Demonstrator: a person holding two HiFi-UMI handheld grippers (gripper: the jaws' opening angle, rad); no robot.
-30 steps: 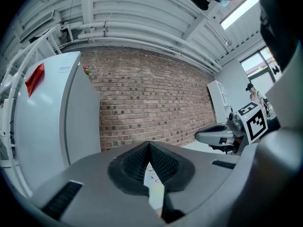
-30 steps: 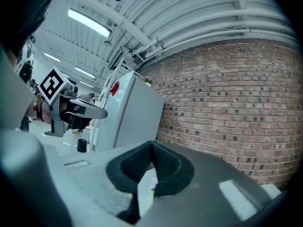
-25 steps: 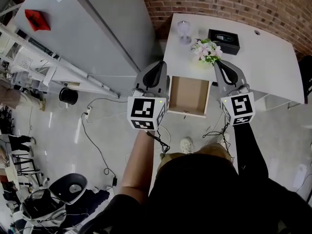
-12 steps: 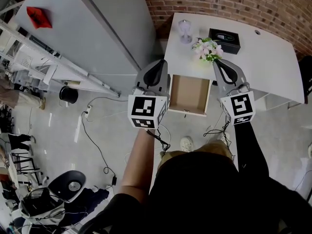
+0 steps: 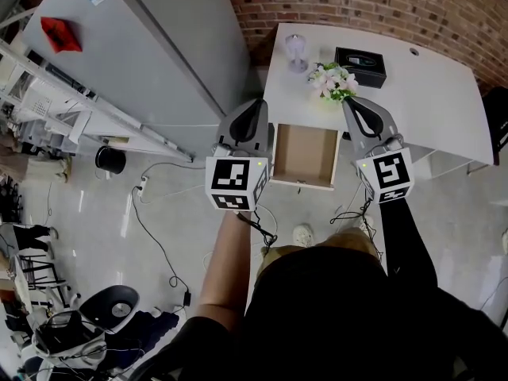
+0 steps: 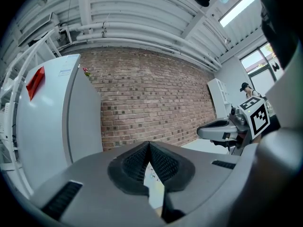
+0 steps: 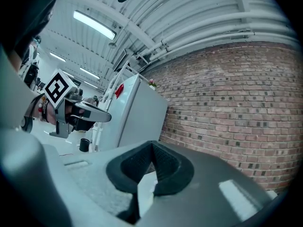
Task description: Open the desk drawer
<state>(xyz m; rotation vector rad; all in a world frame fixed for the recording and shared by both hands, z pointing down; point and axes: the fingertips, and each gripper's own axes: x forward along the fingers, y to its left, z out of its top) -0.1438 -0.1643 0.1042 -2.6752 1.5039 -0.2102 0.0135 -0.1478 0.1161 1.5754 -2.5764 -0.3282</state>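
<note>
Left gripper (image 6: 149, 148): jaws pressed together, pads meeting at the tip, nothing between them. Right gripper (image 7: 152, 148): jaws likewise pressed together and empty. Both grippers point level toward the brick wall (image 5: 381, 6).

Desk drawer (image 5: 305, 155): open, drawn out from under the front edge of the white desk (image 5: 429, 101), toward the person. Its brown interior is exposed and holds nothing visible.

From the head view, the left gripper (image 5: 258, 105) lies just beside the drawer's left side and the right gripper (image 5: 349, 103) just beside its right side. Whether either one touches the drawer cannot be determined.

Desk top, behind the drawer:
- a bunch of flowers (image 5: 332, 82), near the right gripper's tip;
- a black box (image 5: 361, 66), just beyond the flowers;
- a clear cup (image 5: 296, 50), near the left rear corner.

Left of the desk stands a tall grey cabinet (image 5: 159, 46) with a red item (image 5: 62, 34) on it. Cables (image 5: 155, 236) and a black cylinder (image 5: 109, 159) lie on the floor.
</note>
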